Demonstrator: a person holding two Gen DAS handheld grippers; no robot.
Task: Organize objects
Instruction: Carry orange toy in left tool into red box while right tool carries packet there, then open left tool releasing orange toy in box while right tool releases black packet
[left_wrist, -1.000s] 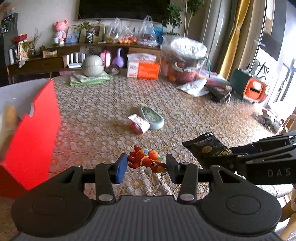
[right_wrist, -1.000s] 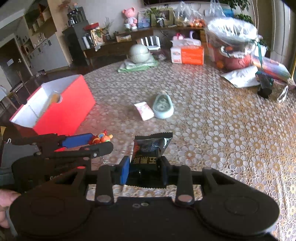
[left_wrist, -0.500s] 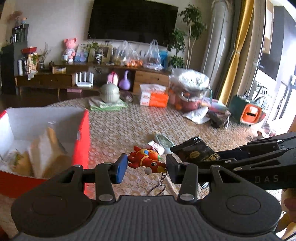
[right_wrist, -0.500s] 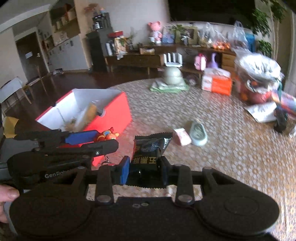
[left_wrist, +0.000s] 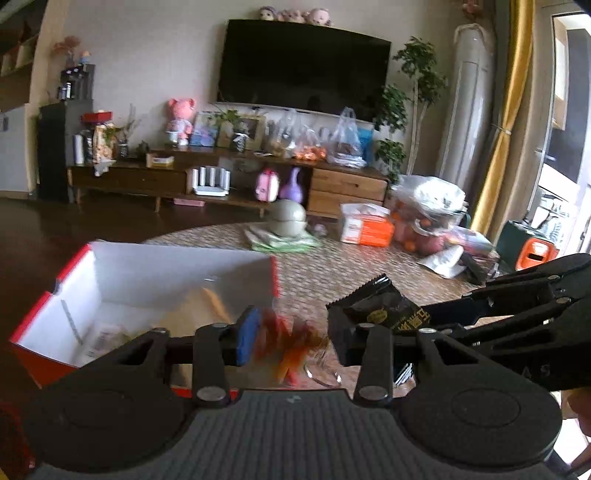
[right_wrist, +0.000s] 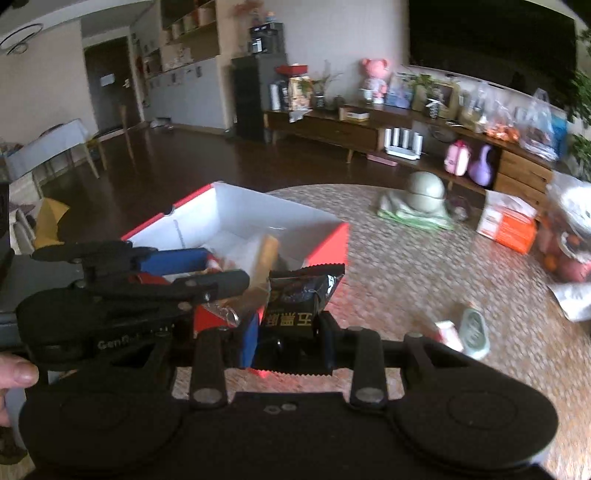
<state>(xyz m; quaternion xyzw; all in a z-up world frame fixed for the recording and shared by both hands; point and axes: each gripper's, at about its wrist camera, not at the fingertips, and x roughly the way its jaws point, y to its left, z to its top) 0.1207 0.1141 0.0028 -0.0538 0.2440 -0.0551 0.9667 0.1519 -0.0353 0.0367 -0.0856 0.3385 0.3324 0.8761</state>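
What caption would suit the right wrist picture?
Right gripper holding a black snack packet beside an open red box on a patterned table.

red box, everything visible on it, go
The red box is open-topped, cardboard by the look, red outside and white inside, with a small notch in one rim. It sits upright on the lace-patterned tablecloth near the table's edge. Inside lie several packets, too blurred to name, one tan one leaning against a wall. The left gripper hovers at its near corner; the right gripper is beside it with the black snack packet.
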